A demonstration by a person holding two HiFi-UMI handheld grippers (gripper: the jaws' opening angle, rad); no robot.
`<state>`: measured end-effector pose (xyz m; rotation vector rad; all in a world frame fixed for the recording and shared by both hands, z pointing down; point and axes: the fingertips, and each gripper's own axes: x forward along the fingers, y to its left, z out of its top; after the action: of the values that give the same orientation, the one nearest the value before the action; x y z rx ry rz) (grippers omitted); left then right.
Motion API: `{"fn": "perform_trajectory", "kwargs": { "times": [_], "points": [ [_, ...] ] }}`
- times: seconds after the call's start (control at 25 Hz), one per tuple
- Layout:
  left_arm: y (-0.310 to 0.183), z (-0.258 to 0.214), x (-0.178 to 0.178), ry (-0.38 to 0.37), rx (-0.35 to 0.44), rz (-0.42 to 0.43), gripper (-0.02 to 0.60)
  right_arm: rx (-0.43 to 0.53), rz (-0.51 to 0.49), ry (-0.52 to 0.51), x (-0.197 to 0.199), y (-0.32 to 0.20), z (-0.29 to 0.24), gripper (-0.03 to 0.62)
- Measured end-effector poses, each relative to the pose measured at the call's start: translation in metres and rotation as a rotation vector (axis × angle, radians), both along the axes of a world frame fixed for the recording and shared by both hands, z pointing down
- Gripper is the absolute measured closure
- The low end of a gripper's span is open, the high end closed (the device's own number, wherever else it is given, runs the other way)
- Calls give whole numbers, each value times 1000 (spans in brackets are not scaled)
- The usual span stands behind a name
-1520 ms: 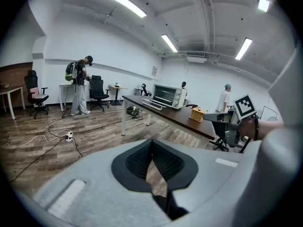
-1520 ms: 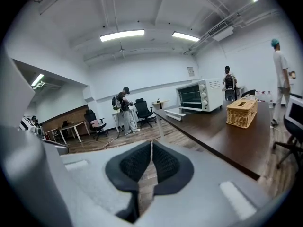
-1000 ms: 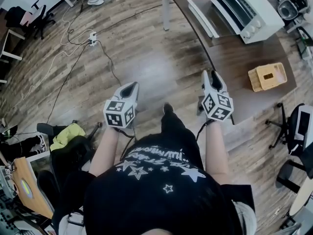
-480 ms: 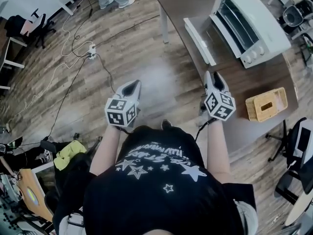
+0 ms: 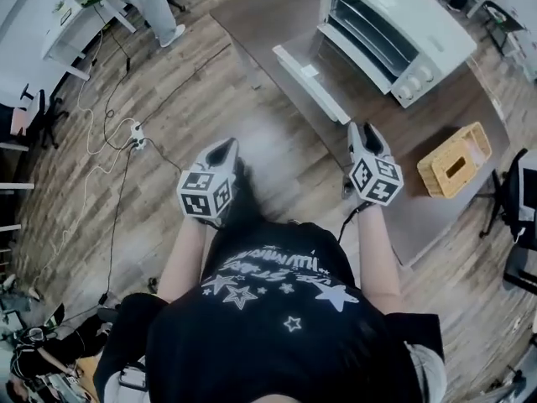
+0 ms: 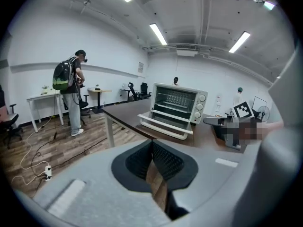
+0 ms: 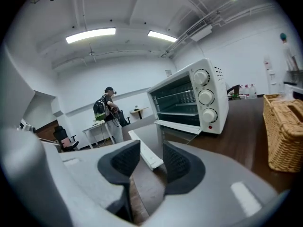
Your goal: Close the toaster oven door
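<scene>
— What is hard to make out here?

— The hands. In the head view each one is tucked under its gripper's marker cube [image 5: 205,193], so only the forearms [image 5: 189,254] show. The wicker basket [image 5: 457,159] has a slotted top, and what it holds cannot be told. In the right gripper view it is cut off at the frame's edge. A person with a backpack [image 6: 71,91] stands far off by a white desk [image 6: 40,97]; from above only the legs show, at the top edge.

— And the counts?

— One toaster oven [image 5: 390,36], one door [image 5: 310,84], three knobs [image 7: 206,97] down the oven's front, one basket, two grippers.

— Where is the oven?

— On the dark brown table [image 5: 436,112], toward its far end. The door is fully open and lies flat over the tabletop, reaching toward the table's left edge. Wire rack bars show inside the cavity, but I cannot tell how many shelves there are.

— The grippers?

— The left gripper [image 5: 222,148] is over the wooden floor [image 5: 168,82], well apart from the table. Its pads meet at the tips with nothing between them. The right gripper [image 5: 367,130] is at the table's near edge, near the closest end of the door but not touching it. Its jaws stand a narrow gap apart and are empty, and the door's white front edge shows through the gap.
</scene>
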<state>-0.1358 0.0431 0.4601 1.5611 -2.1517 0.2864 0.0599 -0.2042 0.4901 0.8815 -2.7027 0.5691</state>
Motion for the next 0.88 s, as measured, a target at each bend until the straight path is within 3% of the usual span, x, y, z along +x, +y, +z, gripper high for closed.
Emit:
{"fn": "perform_trajectory", "kwargs": {
  "times": [0.16,0.48,0.64,0.88],
  "points": [
    [-50,8,-34,7,12,128,571,2,104,37,-1,-15,12,439],
    [-143,23,-91,37,-29,455,571,-26,432,90,-1,-24,22,439],
    [-175,26,-108,43,-52,608,571,-58,567,112,-8,-10,27,439],
    [-198,37,-116,67,-75,764,571,-96,703,144,-19,16,38,439]
  ]
}}
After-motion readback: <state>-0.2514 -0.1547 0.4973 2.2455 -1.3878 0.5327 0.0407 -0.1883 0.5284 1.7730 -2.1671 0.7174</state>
